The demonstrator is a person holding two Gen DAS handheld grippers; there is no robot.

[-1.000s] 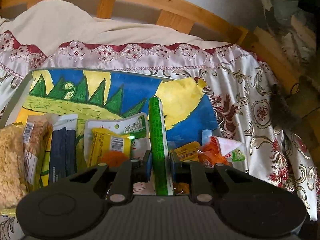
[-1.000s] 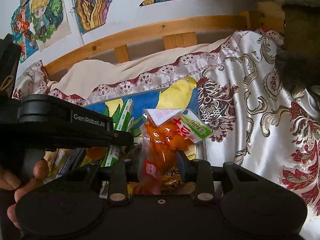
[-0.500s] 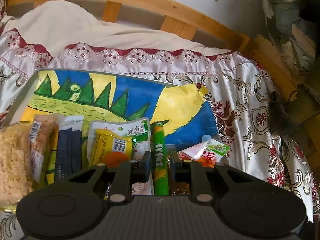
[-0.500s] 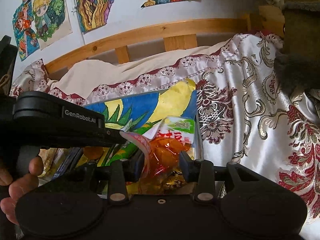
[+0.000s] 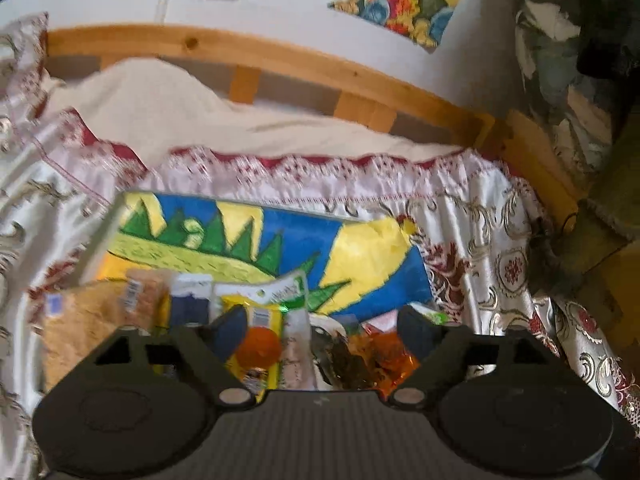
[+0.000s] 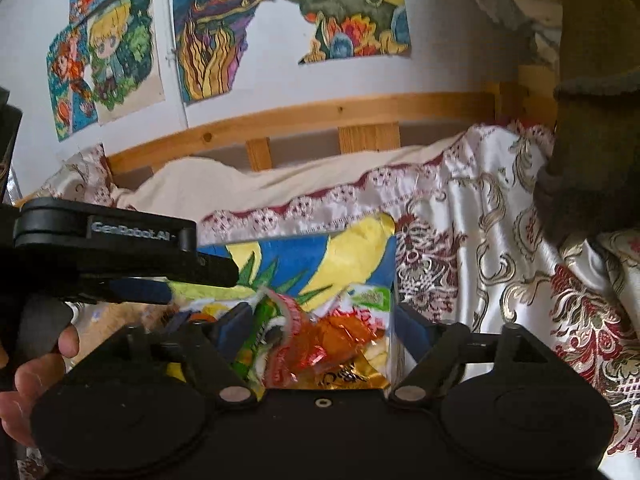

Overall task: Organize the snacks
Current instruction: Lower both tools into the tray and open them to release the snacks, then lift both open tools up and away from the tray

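A box with a painted blue, yellow and green liner (image 5: 304, 240) lies on the bed and holds several snack packs. My left gripper (image 5: 324, 322) is open and empty above them, over a yellow pack with an orange disc (image 5: 260, 344) and an orange crinkled pack (image 5: 388, 356). A beige cracker pack (image 5: 88, 320) lies at the left. My right gripper (image 6: 324, 320) is open above the orange pack (image 6: 332, 340), a green stick pack (image 6: 256, 336) and a gold pack (image 6: 344, 376). The left gripper's arm (image 6: 120, 248) shows at the right wrist view's left.
The box sits on a white satin bedspread with red and gold patterns (image 5: 500, 264). A wooden bed rail (image 5: 280, 56) and a wall with drawings (image 6: 216, 40) stand behind. A dark cloth (image 6: 592, 120) hangs at the right. A hand (image 6: 36, 376) holds the left gripper.
Both grippers have opened. The left let go of the green stick pack and the right let go of the orange pack; both packs now lie in the box. Both cameras tilted upward.
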